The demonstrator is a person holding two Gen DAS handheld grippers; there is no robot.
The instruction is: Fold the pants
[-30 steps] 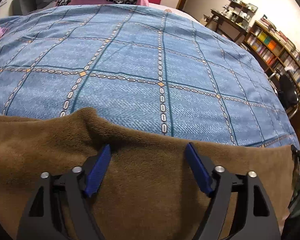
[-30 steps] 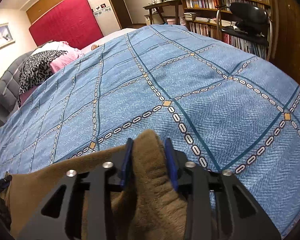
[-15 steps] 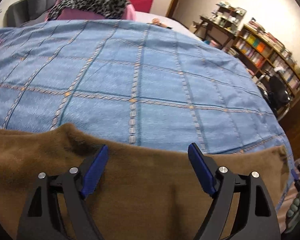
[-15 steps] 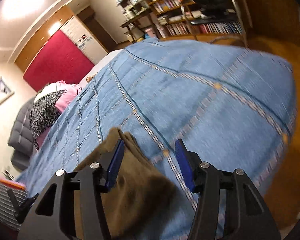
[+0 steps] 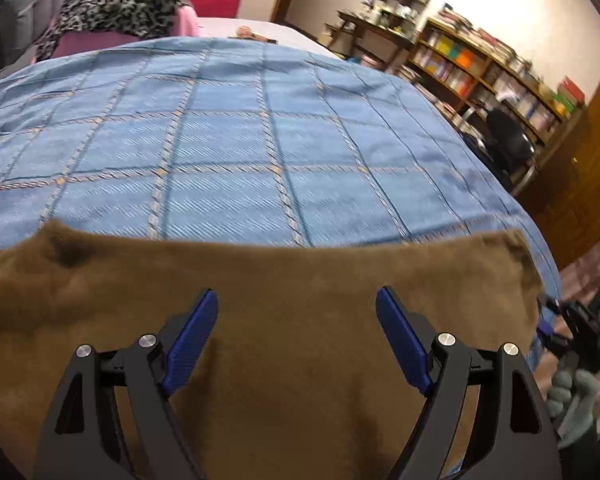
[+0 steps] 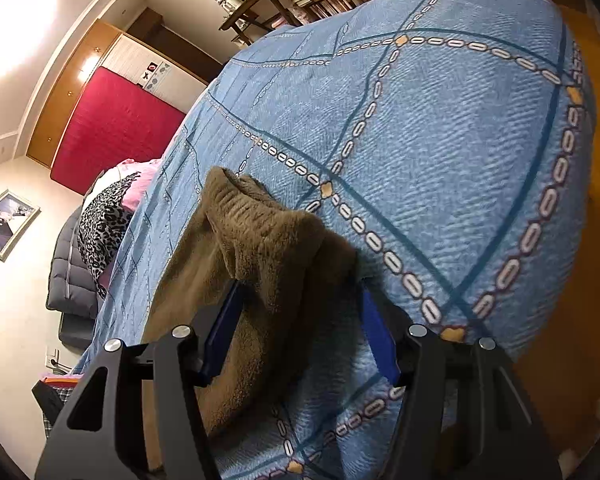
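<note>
- item: pants (image 5: 300,320), brown, soft fleecy fabric with a short nap.
- position: spread flat in a broad band along the near edge of a blue checked bedspread (image 5: 240,152), seen from the left wrist view.
- far edge: roughly straight, with a small raised bump at its left end.
- right end: ribbed waistband or cuff (image 6: 236,204) bunched and standing up in folds; which of the two cannot be told.
- surface: mostly smooth, shallow creases only.
</note>
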